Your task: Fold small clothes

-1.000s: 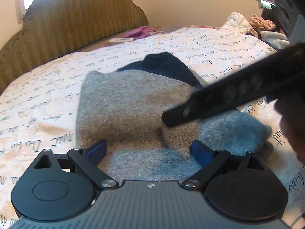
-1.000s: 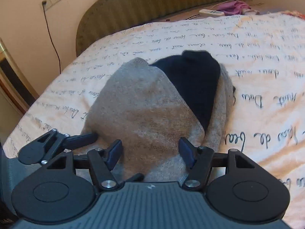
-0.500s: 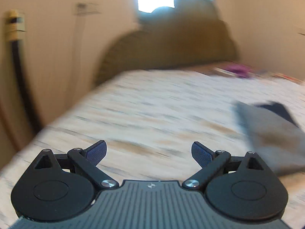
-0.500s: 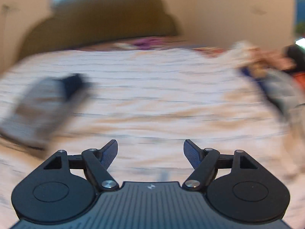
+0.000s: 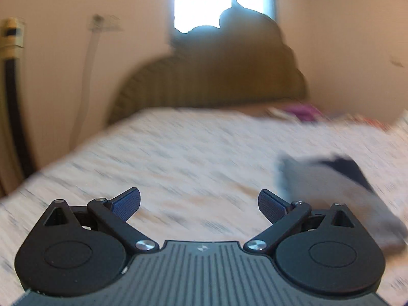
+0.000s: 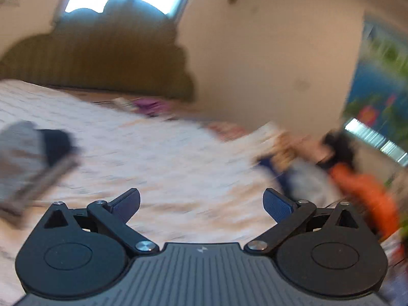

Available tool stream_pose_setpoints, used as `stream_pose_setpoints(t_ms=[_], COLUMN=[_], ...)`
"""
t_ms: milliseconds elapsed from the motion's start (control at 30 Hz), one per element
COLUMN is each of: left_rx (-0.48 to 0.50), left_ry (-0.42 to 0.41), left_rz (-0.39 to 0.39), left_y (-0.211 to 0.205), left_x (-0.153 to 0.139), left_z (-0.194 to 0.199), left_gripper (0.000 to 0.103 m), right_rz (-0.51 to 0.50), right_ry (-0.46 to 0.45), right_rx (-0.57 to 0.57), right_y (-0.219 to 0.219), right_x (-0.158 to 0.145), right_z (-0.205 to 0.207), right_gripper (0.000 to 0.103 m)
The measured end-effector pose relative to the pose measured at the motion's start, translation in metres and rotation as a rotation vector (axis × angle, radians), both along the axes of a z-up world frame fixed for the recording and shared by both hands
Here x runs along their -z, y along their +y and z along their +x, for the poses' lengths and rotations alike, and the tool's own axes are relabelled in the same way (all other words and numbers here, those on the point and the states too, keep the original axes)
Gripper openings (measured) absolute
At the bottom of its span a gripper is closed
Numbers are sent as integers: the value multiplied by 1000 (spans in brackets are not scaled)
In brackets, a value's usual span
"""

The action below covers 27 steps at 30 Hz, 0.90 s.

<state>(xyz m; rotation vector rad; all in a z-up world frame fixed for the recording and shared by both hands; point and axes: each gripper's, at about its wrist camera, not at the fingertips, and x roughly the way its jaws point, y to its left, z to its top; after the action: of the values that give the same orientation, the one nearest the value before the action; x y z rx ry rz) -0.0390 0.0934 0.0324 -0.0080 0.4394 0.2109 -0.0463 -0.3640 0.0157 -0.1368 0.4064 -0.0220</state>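
Both grippers were seen with jaws spread wide and nothing held between them: the left gripper (image 5: 199,202) was raised over the patterned bedspread (image 5: 178,158), and the right gripper (image 6: 201,202) was likewise held above the bed. The folded grey-and-navy garment (image 5: 329,186) was pictured lying on the bedspread, off to the right of the left gripper and clear of its fingers; in the right wrist view the same garment (image 6: 30,158) was shown at the far left, well apart from that gripper. A heap of unfolded clothes (image 6: 318,168), with an orange piece (image 6: 364,188) among them, was seen beyond the right gripper's right finger. Farther back, a purple item (image 6: 150,104) was visible near the olive headboard (image 5: 211,81), below a bright window (image 5: 219,0). Both views were heavily blurred
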Motion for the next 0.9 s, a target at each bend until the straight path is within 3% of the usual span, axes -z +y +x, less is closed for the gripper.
stream_pose_setpoints(t_ms=[67,167,267,367,467,900], left_rx=[78,150,158,139,142,156], left_ry=[65,127,163,264,274,283], left_rz=[14,14,13,-1,-31,-32], left_y=[-41,-78,-88,-88,-82,-84], left_x=[21,37,56,76,77,76], left_z=[1,2,3,10,9,12], left_gripper=[100,100,100,101,103,103], right_rz=[102,159,203,183,204,213], right_ry=[82,156,259,391,358,322], right_rx=[-105,-165,-210,-220,-192,-173], right_y=[41,91,124,145,146,144], right_x=[24,39,53,72,80,84], right_z=[5,12,19,27,18,26], right_gripper=[103,103,103,103,103,103])
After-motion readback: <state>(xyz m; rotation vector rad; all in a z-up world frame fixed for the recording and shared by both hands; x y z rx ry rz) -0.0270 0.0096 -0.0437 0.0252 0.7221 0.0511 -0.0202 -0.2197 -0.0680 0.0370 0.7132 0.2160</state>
